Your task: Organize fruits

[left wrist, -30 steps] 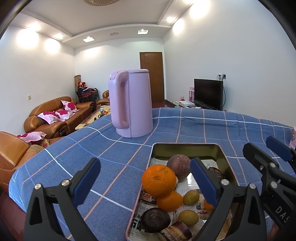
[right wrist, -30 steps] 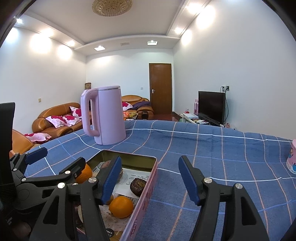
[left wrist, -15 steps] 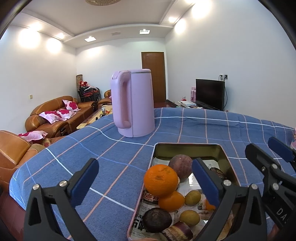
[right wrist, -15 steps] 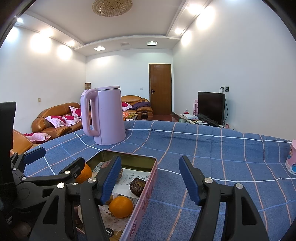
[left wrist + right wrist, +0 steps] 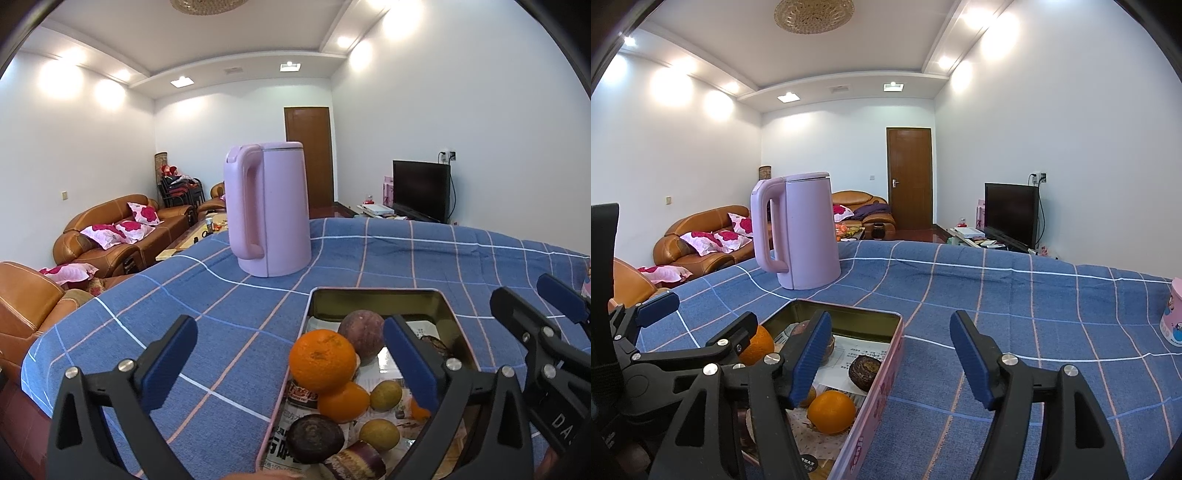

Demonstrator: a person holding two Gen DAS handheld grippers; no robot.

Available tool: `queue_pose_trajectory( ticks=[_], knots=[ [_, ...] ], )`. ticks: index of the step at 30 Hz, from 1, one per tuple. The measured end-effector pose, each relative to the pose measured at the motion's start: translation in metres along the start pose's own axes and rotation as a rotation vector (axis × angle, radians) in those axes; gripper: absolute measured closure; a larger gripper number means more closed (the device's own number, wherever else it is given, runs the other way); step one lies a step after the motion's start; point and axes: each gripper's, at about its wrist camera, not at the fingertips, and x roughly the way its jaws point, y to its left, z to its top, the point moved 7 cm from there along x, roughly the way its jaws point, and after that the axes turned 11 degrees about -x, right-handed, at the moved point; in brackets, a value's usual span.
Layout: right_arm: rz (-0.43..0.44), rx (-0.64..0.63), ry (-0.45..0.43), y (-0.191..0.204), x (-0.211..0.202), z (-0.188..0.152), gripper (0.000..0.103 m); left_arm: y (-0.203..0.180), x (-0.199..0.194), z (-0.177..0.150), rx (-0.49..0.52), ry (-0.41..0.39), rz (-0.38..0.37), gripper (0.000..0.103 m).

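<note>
Left tool [image 5: 288,349] gaping wide, nothing between its pads. Right tool [image 5: 890,350] likewise spread, holding nothing. Both hover low over the tabletop [image 5: 1015,295], side by side.

Fruits all sit inside the tin [image 5: 380,295], which lies just ahead of and below both tools. Large orange [image 5: 322,360] is piled on top, between the left tool's pads in that view; a second orange [image 5: 343,402] under it. Purple round fruit [image 5: 361,338] behind them, two small yellow-green fruits [image 5: 386,395] to the right, dark fruits [image 5: 316,437] nearest the tool. Right view shows another orange [image 5: 831,411] and a dark wrinkled fruit [image 5: 865,372] near the tin's right wall.

Pink kettle [image 5: 267,208] stands beyond the tin, well apart.

Stage: unclear. Fruit heaped in the tin fits either a gathered lot or a pile awaiting sorting. No fruit seen on the cloth outside the tin. Any pick here calls for a gentle close on round, roll-prone fruit.
</note>
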Motion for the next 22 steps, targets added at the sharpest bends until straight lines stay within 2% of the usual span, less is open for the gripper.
queue_pose_trajectory(
  ticks=[22],
  knots=[
    [-0.005, 0.001, 0.0, -0.0026, -0.0003, 0.0006, 0.034, -0.0008, 0.0016, -0.003, 0.01, 0.016, 0.021, 0.0]
  ],
)
